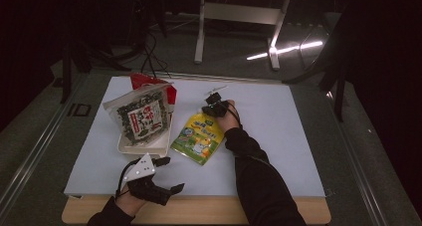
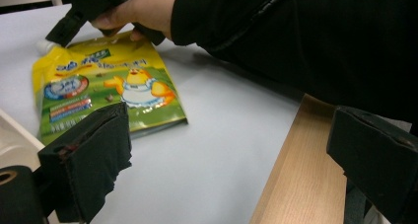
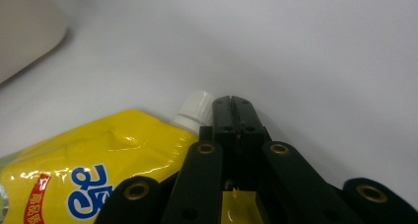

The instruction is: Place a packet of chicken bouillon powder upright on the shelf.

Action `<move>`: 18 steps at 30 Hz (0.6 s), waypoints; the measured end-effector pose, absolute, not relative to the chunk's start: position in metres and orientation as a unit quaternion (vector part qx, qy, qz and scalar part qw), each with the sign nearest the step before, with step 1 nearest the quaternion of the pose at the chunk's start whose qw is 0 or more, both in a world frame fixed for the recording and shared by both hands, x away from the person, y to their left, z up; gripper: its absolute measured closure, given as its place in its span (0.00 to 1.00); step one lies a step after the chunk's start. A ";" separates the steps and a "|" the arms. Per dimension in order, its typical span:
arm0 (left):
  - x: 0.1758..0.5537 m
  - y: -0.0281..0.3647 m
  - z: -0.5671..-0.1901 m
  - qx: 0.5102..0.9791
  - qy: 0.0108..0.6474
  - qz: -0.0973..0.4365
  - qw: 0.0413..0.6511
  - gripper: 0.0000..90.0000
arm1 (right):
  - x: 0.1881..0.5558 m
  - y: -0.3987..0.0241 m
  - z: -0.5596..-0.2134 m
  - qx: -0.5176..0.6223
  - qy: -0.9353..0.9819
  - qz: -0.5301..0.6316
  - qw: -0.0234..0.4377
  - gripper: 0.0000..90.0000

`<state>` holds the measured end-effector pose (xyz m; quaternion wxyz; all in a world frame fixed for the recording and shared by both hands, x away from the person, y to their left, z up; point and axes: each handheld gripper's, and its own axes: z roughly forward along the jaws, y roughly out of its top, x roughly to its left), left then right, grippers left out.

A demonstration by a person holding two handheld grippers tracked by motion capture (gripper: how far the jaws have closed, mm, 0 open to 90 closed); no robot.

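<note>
Right jaws (image 3: 231, 108): pressed together, tips beside the white cap (image 3: 194, 110) of the yellow pouch (image 1: 198, 137). From the right gripper view I judge they pinch the pouch's top edge just next to the spout, since yellow foil shows under the linkage; I cannot see the pads biting.

Why there: the stiff seam by the cap is the firmest place to take a floppy pouch, so it should hang or drag without folding.

Yellow pouch: flat on the white sheet (image 1: 278, 136), near the middle of the counter (image 1: 199, 213), cap end toward the far edge, bottom toward the near edge. Its left side lies just beside the white tray (image 1: 144, 147).

Left jaws (image 2: 226, 165): spread wide, nothing between them, hovering over the near edge where sheet meets bare wood. In the high view this gripper (image 1: 157, 181) sits at the near left corner, pointing toward the pouch.

Why there: I judge it waits to steady or receive the pouch once the right side lifts it.

Seaweed bag (image 1: 142, 115): leaning in the tray, with a red packet (image 1: 149, 81) behind it toward the far left; both apart from my jaws.

Risk: a grip this near the corner may let the pouch swing or slip.
</note>
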<state>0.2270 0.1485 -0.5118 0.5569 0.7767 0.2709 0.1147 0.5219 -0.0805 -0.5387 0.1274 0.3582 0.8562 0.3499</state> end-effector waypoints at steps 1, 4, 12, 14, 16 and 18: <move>0.227 0.149 -0.512 0.777 0.271 0.115 0.557 0.05 | 0.520 -0.079 -0.539 0.352 0.859 0.350 0.124 1.00; 0.228 0.149 -0.512 0.775 0.272 0.115 0.558 0.05 | 0.514 -0.077 -0.537 0.348 0.861 0.347 0.132 1.00; 0.229 0.150 -0.512 0.774 0.276 0.116 0.558 0.05 | 0.501 -0.067 -0.523 0.326 0.854 0.386 0.120 1.00; 0.229 0.150 -0.512 0.775 0.275 0.117 0.557 0.05 | 0.501 -0.061 -0.526 0.319 0.860 0.381 0.114 1.00; 0.228 0.150 -0.512 0.775 0.275 0.117 0.557 0.05 | 0.502 -0.056 -0.529 0.317 0.865 0.374 0.109 0.99; 0.228 0.150 -0.512 0.775 0.274 0.116 0.558 0.05 | 0.503 -0.052 -0.531 0.317 0.867 0.369 0.109 0.99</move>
